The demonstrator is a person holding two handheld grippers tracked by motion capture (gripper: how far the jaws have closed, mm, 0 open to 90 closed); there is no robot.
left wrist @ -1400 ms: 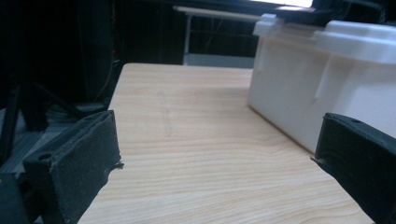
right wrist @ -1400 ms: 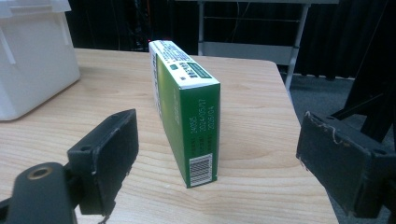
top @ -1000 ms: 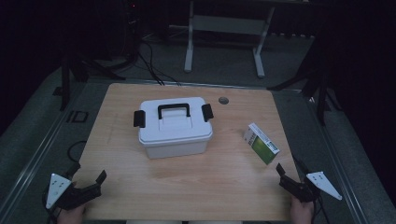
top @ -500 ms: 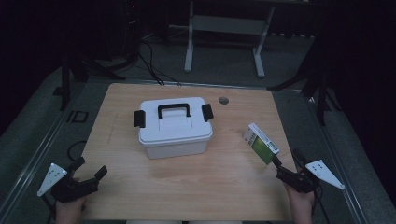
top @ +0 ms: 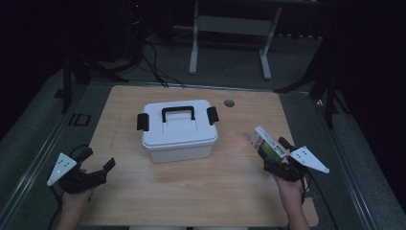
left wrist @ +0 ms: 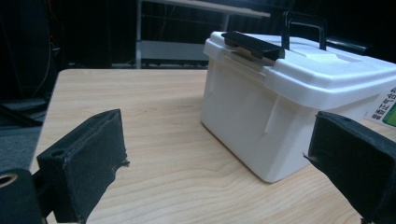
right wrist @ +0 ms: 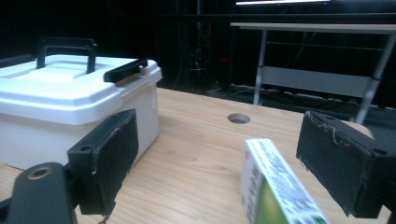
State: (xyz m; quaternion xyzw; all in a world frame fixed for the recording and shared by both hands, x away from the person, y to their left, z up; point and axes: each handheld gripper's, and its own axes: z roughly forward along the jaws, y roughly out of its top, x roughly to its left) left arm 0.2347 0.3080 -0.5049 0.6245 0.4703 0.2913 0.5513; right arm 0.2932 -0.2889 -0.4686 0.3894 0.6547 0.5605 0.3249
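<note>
A small green-and-white carton [top: 266, 145] is seen near the right edge of the wooden table [top: 225, 191], well apart from the white storage box [top: 177, 130] that stands at the table's middle. The right gripper [top: 274, 165] is held just beside the carton, at its near end; in the right gripper view the carton [right wrist: 275, 186] is framed between the two black jaws, which are spread wide, and no contact with either pad can be made out. The box is closed, its black handle [top: 178, 113] folded upright on the lid and a black latch [top: 142, 121] seated at each end. The left gripper [top: 95, 172] is held low over the table's near left corner, its jaws likewise parted and nothing between them, with the box [left wrist: 289, 98] seen beyond them.
</note>
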